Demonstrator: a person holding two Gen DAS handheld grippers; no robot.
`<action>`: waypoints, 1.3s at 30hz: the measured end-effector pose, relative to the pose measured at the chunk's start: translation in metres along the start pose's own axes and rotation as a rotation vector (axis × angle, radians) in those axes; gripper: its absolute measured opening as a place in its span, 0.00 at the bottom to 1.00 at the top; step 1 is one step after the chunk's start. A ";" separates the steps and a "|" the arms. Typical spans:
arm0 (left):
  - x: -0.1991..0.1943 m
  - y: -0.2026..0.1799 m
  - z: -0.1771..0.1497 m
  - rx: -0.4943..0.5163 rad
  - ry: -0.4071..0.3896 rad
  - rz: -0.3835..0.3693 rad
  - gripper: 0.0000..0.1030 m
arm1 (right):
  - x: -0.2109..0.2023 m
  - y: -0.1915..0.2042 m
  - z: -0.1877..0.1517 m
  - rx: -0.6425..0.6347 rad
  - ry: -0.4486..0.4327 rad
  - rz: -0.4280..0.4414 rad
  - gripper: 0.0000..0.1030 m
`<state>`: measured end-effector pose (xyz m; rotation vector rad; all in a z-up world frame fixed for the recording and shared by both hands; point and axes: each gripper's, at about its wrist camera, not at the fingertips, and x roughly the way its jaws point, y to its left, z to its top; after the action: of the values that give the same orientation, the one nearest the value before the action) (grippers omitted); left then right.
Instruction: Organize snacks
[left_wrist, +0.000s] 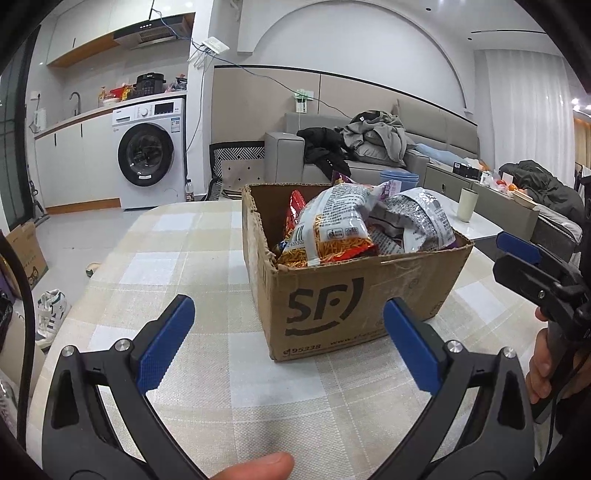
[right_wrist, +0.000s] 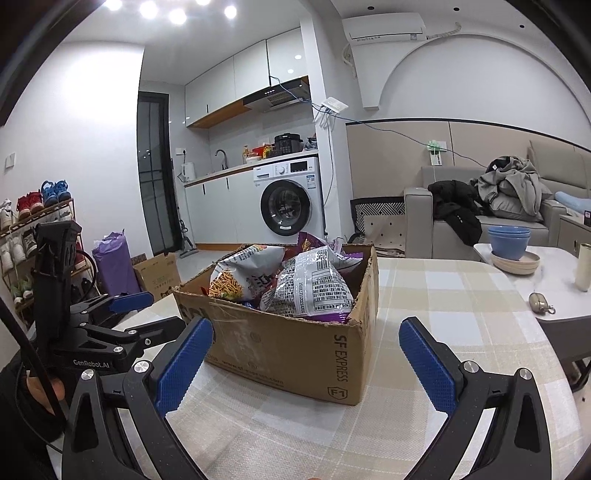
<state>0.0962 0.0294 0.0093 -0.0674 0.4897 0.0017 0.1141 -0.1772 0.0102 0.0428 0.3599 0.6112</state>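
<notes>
Both tools — left tool (left_wrist: 288, 350), right tool (right_wrist: 306, 363) — wide open, empty, short of cardboard box (left_wrist: 354, 295); snack bags (left_wrist: 332, 229) inside light, crinkly, slippery: pinch top seam.

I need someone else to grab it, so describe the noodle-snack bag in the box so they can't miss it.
On the checked tablecloth stands an open cardboard box. The bag lies on top at its near-left side: white, with orange crispy sticks pictured, unlike the silver-and-purple bag beside it.
</notes>
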 end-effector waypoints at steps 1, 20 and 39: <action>0.000 0.001 0.000 -0.004 0.002 0.002 0.99 | 0.000 -0.001 0.000 0.004 0.001 -0.002 1.00; 0.002 0.006 -0.002 -0.015 0.001 0.004 0.99 | 0.002 -0.004 0.000 0.013 0.009 -0.006 1.00; 0.001 0.008 -0.003 -0.010 -0.005 0.007 0.99 | 0.003 -0.005 0.000 0.017 0.010 -0.006 1.00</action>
<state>0.0955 0.0372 0.0053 -0.0754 0.4853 0.0112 0.1190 -0.1799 0.0085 0.0552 0.3753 0.6029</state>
